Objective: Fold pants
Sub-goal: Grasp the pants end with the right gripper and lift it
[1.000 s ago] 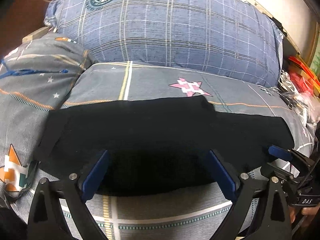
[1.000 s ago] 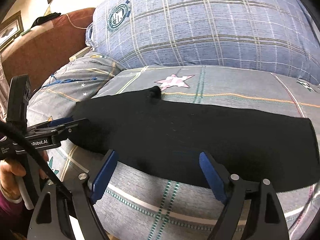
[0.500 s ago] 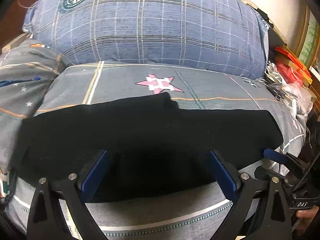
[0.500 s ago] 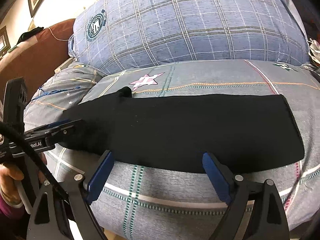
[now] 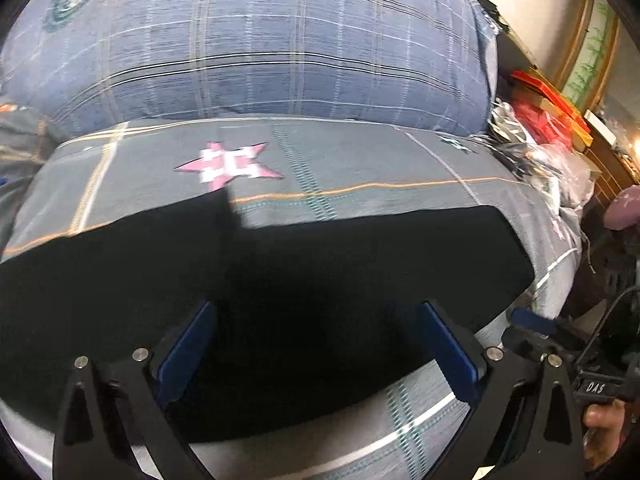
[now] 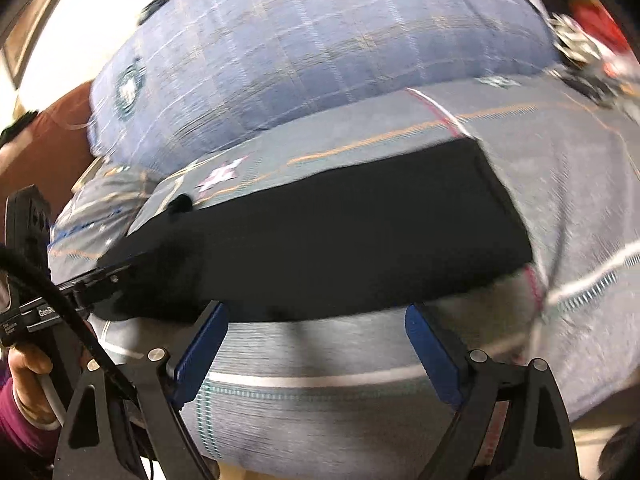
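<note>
The black pants [image 5: 304, 280] lie flat as a long folded strip across the grey patterned bed cover [image 5: 360, 168]. They also show in the right wrist view [image 6: 340, 248]. My left gripper [image 5: 316, 340] is open and empty, its blue fingers over the near edge of the pants. My right gripper [image 6: 316, 344] is open and empty, just short of the pants' near edge. It shows from the side in the left wrist view [image 5: 532, 320], near the pants' right end. The left gripper appears in the right wrist view [image 6: 92, 280] at the pants' left end.
A big blue plaid pillow [image 5: 260, 40] lies behind the pants. A grey patterned pillow [image 6: 96, 208] lies at the left. Red boxes and plastic bags [image 5: 548, 120] are piled at the right. The bed's front edge runs just below the grippers.
Both grippers have swung to the right along the pants, still open. The right wrist view is now tilted and blurred. The pants have not moved.
</note>
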Tool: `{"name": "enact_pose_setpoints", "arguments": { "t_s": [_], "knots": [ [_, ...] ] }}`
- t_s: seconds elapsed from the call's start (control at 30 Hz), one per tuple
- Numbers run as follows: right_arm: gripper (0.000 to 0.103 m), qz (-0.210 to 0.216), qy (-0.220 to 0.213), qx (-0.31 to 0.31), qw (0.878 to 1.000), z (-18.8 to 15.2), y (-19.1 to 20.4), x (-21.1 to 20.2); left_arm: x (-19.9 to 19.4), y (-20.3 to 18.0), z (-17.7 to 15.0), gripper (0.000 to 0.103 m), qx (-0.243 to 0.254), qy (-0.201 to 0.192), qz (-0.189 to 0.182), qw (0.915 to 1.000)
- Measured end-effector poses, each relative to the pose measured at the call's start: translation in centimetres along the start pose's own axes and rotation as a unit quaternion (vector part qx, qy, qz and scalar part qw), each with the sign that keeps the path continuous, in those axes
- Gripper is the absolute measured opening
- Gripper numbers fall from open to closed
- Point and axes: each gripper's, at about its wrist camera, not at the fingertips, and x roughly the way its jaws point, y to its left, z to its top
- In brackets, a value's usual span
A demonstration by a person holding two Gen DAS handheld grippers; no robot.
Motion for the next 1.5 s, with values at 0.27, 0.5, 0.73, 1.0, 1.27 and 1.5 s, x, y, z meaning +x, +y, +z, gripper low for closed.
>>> {"name": "enact_pose_setpoints", "arguments": {
  "t_s": [0.27, 0.5, 0.73, 1.0, 1.27, 1.5],
  "knots": [
    [0.093, 0.008, -0.023, 0.067, 0.997, -0.2, -4.4, -1.2, 5.5, -6.1, 4.8, 0.101, 0.073, 0.046, -0.086, 0.9926],
    [0.093, 0.017, -0.062, 0.072, 0.995, 0.8, -5.8, -1.0, 11.3, -12.0, 7.9, 0.101, 0.175, 0.113, -0.156, 0.9655],
    [0.092, 0.026, -0.086, 0.056, 0.994, 0.6, -6.1, -0.9, 15.2, -16.5, 9.7, 0.101, 0.242, 0.145, -0.224, 0.933],
    [0.092, 0.016, -0.101, 0.043, 0.994, 1.3, -5.6, -0.1, 17.0, -20.4, 9.4, 0.093, 0.306, 0.162, -0.27, 0.8986],
    [0.013, 0.015, -0.111, 0.106, 0.988, 2.9, -7.6, 0.6, 17.2, -19.8, 9.9, 0.014, 0.279, 0.158, -0.277, 0.9058],
    [0.011, 0.036, -0.143, 0.004, 0.989, 4.6, -2.1, -3.0, 8.7, -16.5, 11.8, 0.014, 0.273, 0.075, -0.284, 0.9159]
  ]
}}
